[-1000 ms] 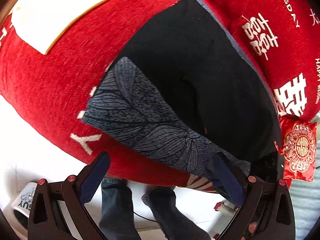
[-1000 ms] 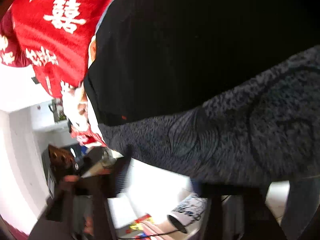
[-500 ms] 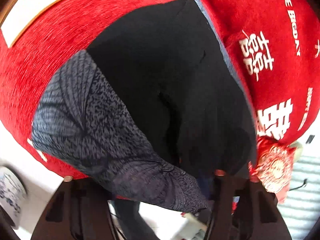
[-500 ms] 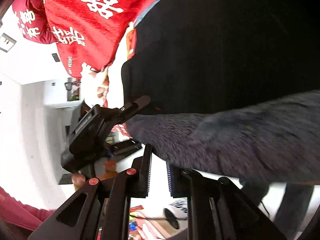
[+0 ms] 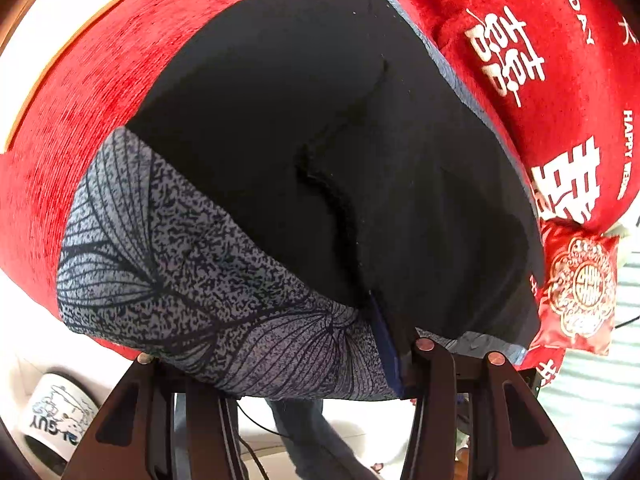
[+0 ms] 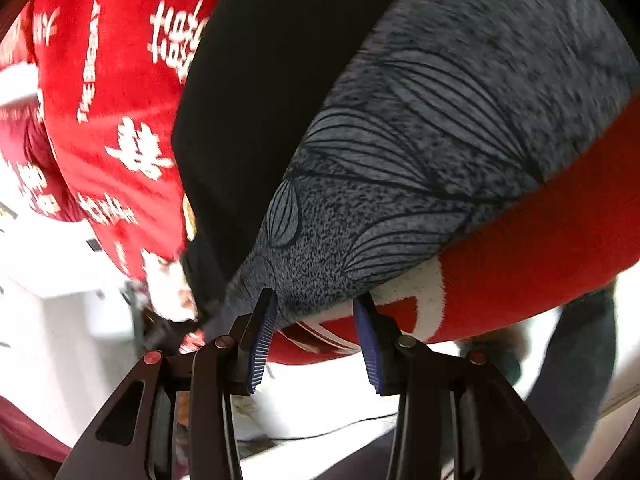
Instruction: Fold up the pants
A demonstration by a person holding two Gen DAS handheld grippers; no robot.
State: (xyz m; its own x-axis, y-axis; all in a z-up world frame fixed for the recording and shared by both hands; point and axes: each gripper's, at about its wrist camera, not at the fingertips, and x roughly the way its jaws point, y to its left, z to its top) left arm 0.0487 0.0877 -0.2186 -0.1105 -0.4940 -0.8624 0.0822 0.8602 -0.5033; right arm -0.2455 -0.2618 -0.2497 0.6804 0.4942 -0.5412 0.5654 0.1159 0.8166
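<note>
The pants (image 5: 320,152) are black with a grey leaf-print band (image 5: 192,280) and lie on a red cloth (image 5: 100,64). In the left wrist view the band's near edge drapes over my left gripper (image 5: 288,364); one blue pad (image 5: 386,348) shows against the fabric, the other finger is hidden under it. In the right wrist view the same band (image 6: 420,160) reaches down to my right gripper (image 6: 316,336), whose blue-padded fingers (image 6: 262,332) stand apart with the band's edge just above them.
The red cloth with white characters (image 5: 560,80) covers the surface. A small red embroidered pouch (image 5: 580,284) lies at the right edge. A white printed mug (image 5: 60,420) stands below on the floor. A person's jeans-clad legs (image 6: 576,380) are beside the table.
My left gripper moved in under the grey band, which now covers its fingers. My right gripper opened from nearly shut and swung to the band's edge.
</note>
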